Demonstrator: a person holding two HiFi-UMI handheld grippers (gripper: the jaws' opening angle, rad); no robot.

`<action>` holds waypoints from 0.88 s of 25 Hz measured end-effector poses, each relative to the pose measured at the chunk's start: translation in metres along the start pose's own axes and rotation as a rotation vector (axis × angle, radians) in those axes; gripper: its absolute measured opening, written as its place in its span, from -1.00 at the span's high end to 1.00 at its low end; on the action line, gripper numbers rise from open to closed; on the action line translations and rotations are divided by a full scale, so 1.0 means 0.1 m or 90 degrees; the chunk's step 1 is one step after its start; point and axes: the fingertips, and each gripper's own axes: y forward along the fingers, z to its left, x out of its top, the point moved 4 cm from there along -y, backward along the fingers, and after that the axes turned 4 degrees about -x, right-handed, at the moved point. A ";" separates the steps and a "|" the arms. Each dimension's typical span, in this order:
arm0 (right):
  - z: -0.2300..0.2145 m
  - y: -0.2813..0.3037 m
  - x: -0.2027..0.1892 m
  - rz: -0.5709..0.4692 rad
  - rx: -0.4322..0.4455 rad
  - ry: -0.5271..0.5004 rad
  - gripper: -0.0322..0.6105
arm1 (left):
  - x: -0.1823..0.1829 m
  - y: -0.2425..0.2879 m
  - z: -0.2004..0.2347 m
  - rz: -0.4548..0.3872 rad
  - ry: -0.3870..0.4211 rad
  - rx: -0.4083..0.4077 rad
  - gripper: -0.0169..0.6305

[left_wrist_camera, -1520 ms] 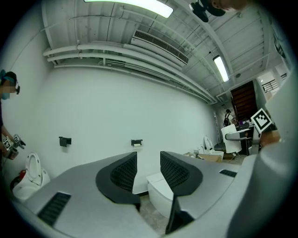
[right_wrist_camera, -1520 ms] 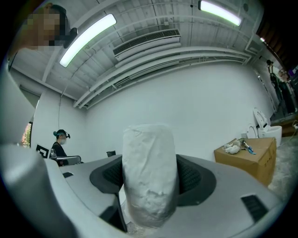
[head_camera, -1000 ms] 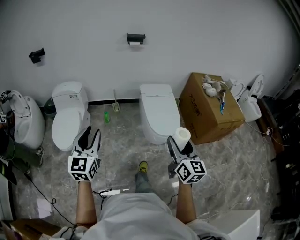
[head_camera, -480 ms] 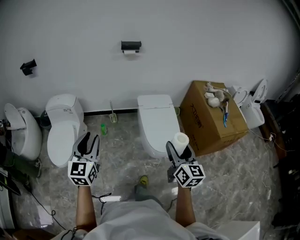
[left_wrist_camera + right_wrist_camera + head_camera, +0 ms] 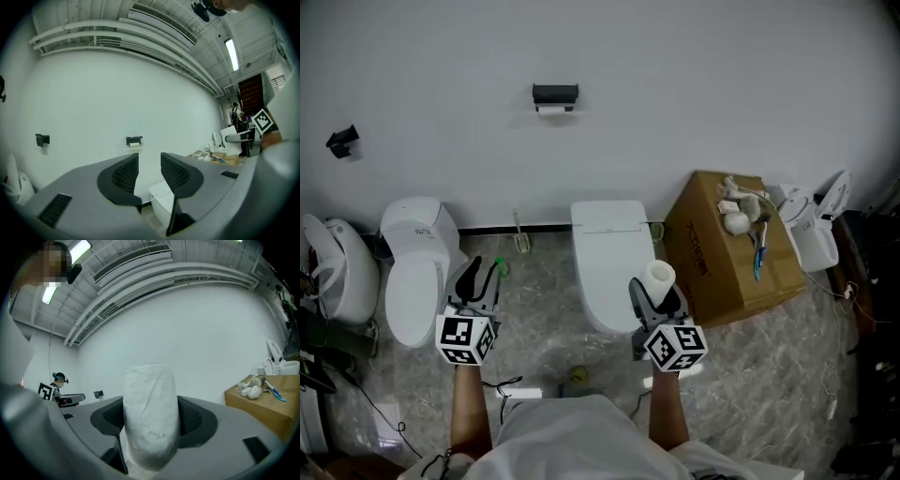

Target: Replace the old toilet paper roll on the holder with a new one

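Overhead, the left tongs (image 5: 478, 274) and right tongs (image 5: 654, 287) are both held out level over the grey marbled floor (image 5: 544, 300), each with a cube of black-and-white square markers at its back. In the left gripper view, the left tongs (image 5: 149, 164) stand with their 2 ribbed black pads (image 5: 123, 174) spread, and only the wall and a toilet show through the gap. The right tongs (image 5: 150, 437) pinch a white, full toilet paper roll (image 5: 150, 418) upright between their pads. From above, that roll (image 5: 660, 275) sits over the front of a white closed-lid toilet (image 5: 609, 246).

High on the white wall, well apart from both tongs, hangs a black wall-mounted paper holder (image 5: 555, 94) with a thin white old roll (image 5: 551, 110) under it. The left gripper view shows the same holder (image 5: 134, 139) just above the gap between the pads. A 2nd black holder (image 5: 341, 142) is mounted further left.

Another white toilet (image 5: 414, 272) stands at the left and carries a small label, too small to read. A brown cardboard box (image 5: 722, 258) beside the middle toilet has dark print on its side, which cannot be made out.
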 end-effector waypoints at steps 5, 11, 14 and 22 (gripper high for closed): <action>-0.27 0.44 0.11 0.006 0.025 -0.001 -0.07 | 0.06 0.44 -0.04 0.009 0.010 0.014 0.48; -0.46 0.79 0.17 0.013 0.048 0.008 -0.07 | 0.13 0.78 -0.01 0.011 0.016 0.036 0.47; -0.57 0.95 0.16 0.011 0.051 0.007 -0.07 | 0.13 0.97 0.00 0.008 0.024 0.035 0.46; -0.71 1.50 0.10 0.006 0.050 0.008 -0.07 | 0.08 1.49 0.21 0.002 0.037 0.028 0.45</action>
